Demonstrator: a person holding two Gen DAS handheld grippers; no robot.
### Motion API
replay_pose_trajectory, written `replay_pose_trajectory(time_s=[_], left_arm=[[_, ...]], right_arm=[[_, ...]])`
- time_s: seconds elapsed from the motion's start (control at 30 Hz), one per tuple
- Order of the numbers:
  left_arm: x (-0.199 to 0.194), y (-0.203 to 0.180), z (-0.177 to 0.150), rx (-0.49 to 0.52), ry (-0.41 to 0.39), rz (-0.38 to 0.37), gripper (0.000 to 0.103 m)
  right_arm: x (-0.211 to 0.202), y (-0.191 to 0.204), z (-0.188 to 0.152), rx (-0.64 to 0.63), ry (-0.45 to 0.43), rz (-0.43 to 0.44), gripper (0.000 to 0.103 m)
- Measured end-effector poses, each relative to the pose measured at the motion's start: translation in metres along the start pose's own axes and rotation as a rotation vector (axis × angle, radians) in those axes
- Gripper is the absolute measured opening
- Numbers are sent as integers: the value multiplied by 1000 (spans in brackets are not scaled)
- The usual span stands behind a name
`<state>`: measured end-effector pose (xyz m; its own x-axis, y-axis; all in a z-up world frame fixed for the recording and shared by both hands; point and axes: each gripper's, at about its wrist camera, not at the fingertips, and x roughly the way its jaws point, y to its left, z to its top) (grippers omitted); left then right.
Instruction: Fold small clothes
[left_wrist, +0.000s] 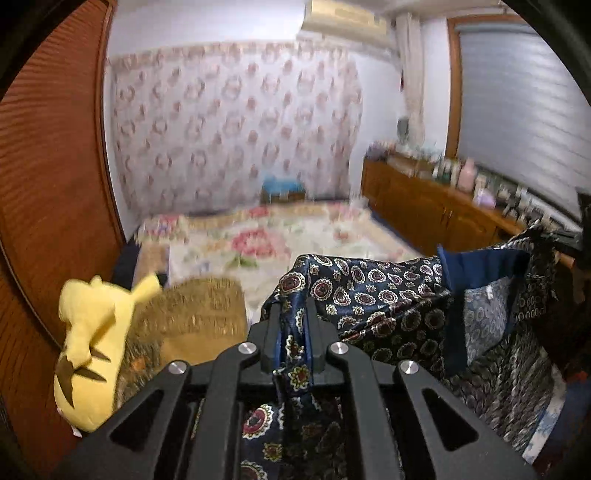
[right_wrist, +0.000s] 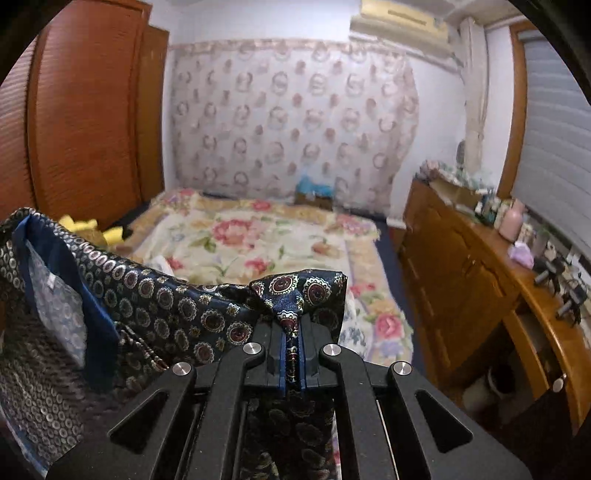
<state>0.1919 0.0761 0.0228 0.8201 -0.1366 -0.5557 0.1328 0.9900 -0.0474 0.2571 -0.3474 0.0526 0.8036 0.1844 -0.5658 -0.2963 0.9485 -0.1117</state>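
The patterned garment (left_wrist: 373, 295) hangs in the air between your two grippers, above the near end of the bed (right_wrist: 258, 240). Your left gripper (left_wrist: 291, 314) is pinched tight on one top corner, your right gripper (right_wrist: 291, 332) on the other, fingers (right_wrist: 309, 343) clamped on cloth. Its long top edge runs left to right from one grip to the other, both hands equally near, the body drooping below. Farther left sits a yellow plush toy (left_wrist: 92, 332); the floral bed stretches beyond.
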Motion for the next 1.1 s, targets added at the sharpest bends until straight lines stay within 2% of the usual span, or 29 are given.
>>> replay_pose_trajectory(time_s=[0.07,0.13,0.2,0.27,0.37,0.43,0.5,0.53,0.67,0.8,0.9,1.1], left_arm=[[19,1,-13,-6,66,-11,12],[31,0,-25,-16,116,-21,16],[37,0,-40,-21,151,-17,23],[34,-5,-52,-18,165,-18,27],[22,-11,-66,-21,167,-31,39],[13,-13,-73,-21,162,-37,43],[4,-15,-80,-26,152,-41,53],[2,-14,-82,-28,148,-42,55],[-9,-15,-91,-45,134,-54,55],[-16,-16,-102,-72,124,-22,55],[-19,-17,-110,-72,127,-6,55],[-24,-17,-123,-80,130,7,55]], right_arm=[[20,5,-14,-11,58,-5,3],[41,13,-32,-18,121,-2,13],[56,17,-49,-27,170,-31,38],[68,18,-65,-18,205,-33,48],[70,16,-78,0,224,-31,50],[64,18,-81,7,211,-28,52],[59,23,-80,8,199,-23,53],[57,26,-79,5,191,-23,54],[51,43,-74,-14,161,-2,58],[47,67,-67,-45,122,9,61],[48,88,-64,-68,100,49,61],[66,119,-66,-85,144,143,61]])
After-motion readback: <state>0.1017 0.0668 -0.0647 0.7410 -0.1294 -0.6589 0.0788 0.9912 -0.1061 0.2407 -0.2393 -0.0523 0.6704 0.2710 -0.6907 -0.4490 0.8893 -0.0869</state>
